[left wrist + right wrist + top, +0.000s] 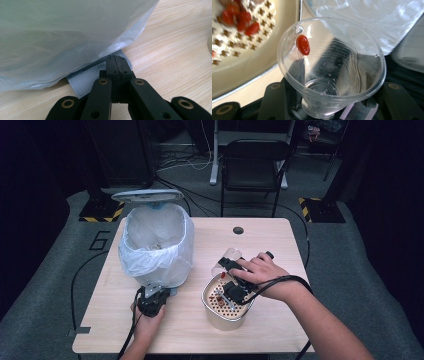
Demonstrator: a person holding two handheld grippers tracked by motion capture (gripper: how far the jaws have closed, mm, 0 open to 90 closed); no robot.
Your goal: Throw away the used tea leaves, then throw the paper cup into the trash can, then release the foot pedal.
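A bin lined with a white plastic bag (pixel 156 245) stands at the table's left, its lid (pixel 147 195) raised. At the bin's foot my left gripper (pixel 152 301) is shut, and its closed tips (pixel 117 62) rest on a grey ribbed pedal (pixel 85 78) under the bag (pixel 62 37). My right gripper (pixel 231 270) is shut on a clear plastic cup (pixel 227 256), tilted over a cream pot with a perforated insert (pixel 225 312). Inside the cup (pixel 352 75) a red berry (pixel 303 45) sticks to the wall. More red berries (pixel 239 20) lie on the insert.
The wooden table (pixel 280 320) has a round cable hole (pixel 238 230) near its far edge. A black chair (pixel 252 165) stands behind it, and cables run over the floor. The pot sits close to the bin's right side.
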